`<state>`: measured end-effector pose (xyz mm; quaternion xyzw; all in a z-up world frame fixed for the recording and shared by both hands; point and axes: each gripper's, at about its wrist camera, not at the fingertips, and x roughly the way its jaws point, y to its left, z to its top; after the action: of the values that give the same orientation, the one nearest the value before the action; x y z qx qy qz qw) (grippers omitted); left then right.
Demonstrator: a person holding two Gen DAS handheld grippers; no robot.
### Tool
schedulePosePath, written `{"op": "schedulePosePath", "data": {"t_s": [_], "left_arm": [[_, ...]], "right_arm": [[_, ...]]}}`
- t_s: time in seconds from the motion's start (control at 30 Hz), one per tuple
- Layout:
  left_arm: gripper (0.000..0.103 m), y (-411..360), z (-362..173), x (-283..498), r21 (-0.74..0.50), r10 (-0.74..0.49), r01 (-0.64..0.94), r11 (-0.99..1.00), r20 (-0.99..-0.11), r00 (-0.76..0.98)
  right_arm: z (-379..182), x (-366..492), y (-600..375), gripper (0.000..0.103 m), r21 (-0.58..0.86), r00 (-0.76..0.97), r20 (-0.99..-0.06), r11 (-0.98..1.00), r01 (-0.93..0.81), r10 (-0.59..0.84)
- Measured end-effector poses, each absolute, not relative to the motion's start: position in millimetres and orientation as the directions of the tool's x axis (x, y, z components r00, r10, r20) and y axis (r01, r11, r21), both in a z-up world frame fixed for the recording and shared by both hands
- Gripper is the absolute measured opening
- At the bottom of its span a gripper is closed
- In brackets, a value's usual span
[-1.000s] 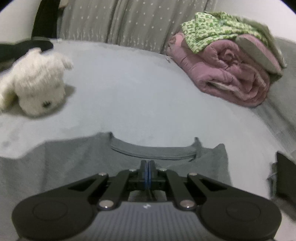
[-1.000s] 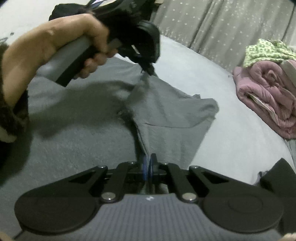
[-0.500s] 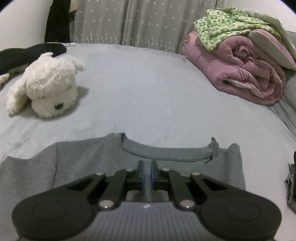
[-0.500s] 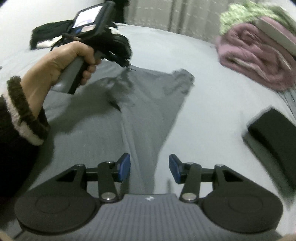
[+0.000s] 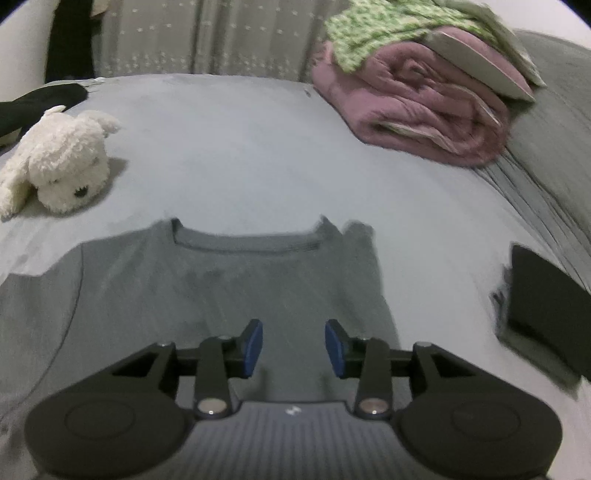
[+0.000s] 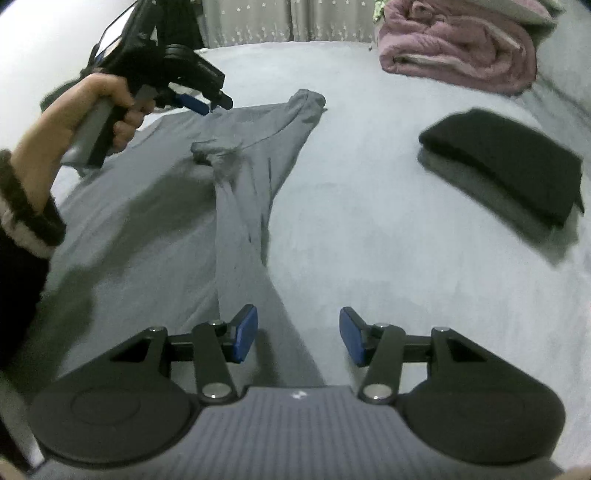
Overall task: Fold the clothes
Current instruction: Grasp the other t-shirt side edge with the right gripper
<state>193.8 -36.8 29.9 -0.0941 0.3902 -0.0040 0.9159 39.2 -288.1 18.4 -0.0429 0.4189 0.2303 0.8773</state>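
Black folded cloth (image 6: 509, 162) nr grey tee (image 5: 229, 288)

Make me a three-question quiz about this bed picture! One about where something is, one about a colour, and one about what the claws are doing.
1. Where does the white plush dog lie?
A. on top of the rolled blanket
B. on the bed, left of the grey T-shirt's collar in the left wrist view
C. on the black folded cloth

2. What colour is the rolled blanket?
A. pink
B. blue
C. yellow

3. What is between the pads of the right claw?
A. a pinched sleeve
B. the plush dog
C. nothing gripped; the pads stand apart

Answers:
1 B: the dog rests on the bed sheet, up and left of the grey T-shirt.
2 A: the roll is pink, with a green patterned cloth on top.
3 C: the blue pads are apart and opening, with the shirt lying loose below them.
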Motion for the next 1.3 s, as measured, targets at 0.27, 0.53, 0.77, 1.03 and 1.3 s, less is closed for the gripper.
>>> {"op": "schedulePosePath", "data": {"t_s": [0.27, 0.53, 0.77, 1.03, 1.3], "left_arm": [[0.038, -65, 24, 131, -0.193, -0.169, 0.04, 0.98, -0.725, 0.667], [0.018, -80, -12, 57, -0.251, -0.283, 0.144, 0.957, -0.715, 0.639], [0.014, -98, -27, 5, -0.249, -0.335, 0.226, 0.942, -0.646, 0.686], [0.014, -113, -43, -33, -0.284, -0.402, 0.285, 0.915, -0.588, 0.702], [0.002, -141, -52, -71, -0.297, -0.485, 0.384, 0.874, -0.562, 0.67]], "right_arm": [[5, 33, -326, 0.053, 0.29, 0.474, -0.745, 0.869, -0.402, 0.469], [-4, 22, -324, 0.05, 0.262, 0.456, -0.767, 0.869, -0.42, 0.451], [-7, 17, -333, 0.047, 0.267, 0.477, -0.755, 0.875, -0.404, 0.451], [-5, -1, -335, 0.006, 0.264, 0.477, -0.754, 0.873, -0.409, 0.451], [26, -21, -351, 0.007, 0.411, 0.499, -0.631, 0.802, -0.434, 0.594]]}}
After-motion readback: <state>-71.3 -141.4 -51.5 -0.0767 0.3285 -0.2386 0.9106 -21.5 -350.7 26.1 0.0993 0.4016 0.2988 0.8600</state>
